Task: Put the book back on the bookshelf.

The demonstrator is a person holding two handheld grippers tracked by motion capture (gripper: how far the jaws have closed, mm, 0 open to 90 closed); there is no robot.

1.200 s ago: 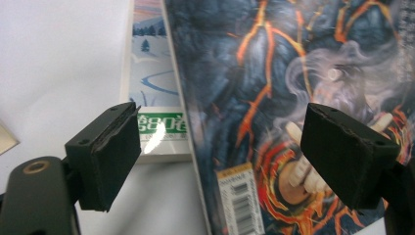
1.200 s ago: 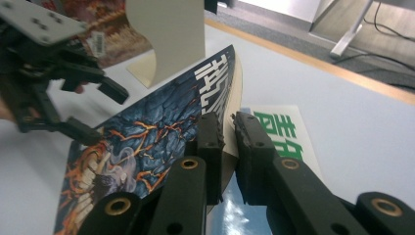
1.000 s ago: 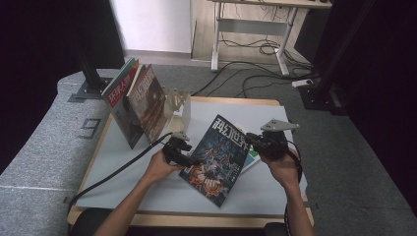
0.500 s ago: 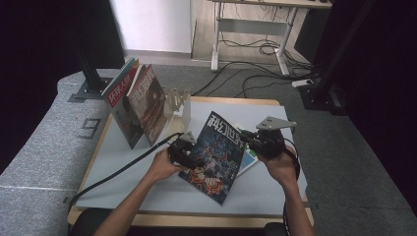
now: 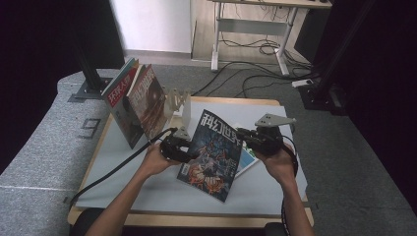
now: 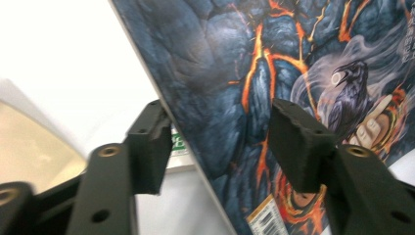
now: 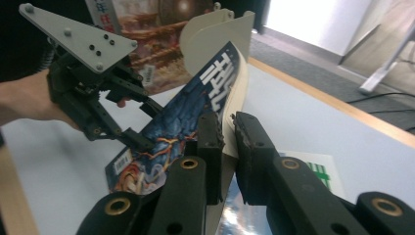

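Observation:
A magazine (image 5: 216,152) with a dark blue and orange cover is held tilted above the white mat, its top edge raised. My right gripper (image 5: 243,137) is shut on its right edge, the pads (image 7: 210,132) pinching the pages. My left gripper (image 5: 184,147) is at the magazine's left edge. Its jaws have just been closing and stand either side of the cover (image 6: 254,73) with a gap left, so the pads (image 6: 298,142) do not press it. From the right gripper view, the left gripper (image 7: 144,122) straddles that edge of the magazine (image 7: 181,117).
Two magazines (image 5: 135,101) stand upright at the back left against a cream rack (image 5: 179,101). A flat sheet with green print (image 5: 248,157) lies under the held magazine. The left gripper's cable (image 5: 118,167) trails to the table's front left edge (image 5: 83,209).
The magazine has risen and tilted more upright between the two grippers. The left gripper has lifted a little and its jaws have narrowed round the magazine's left edge.

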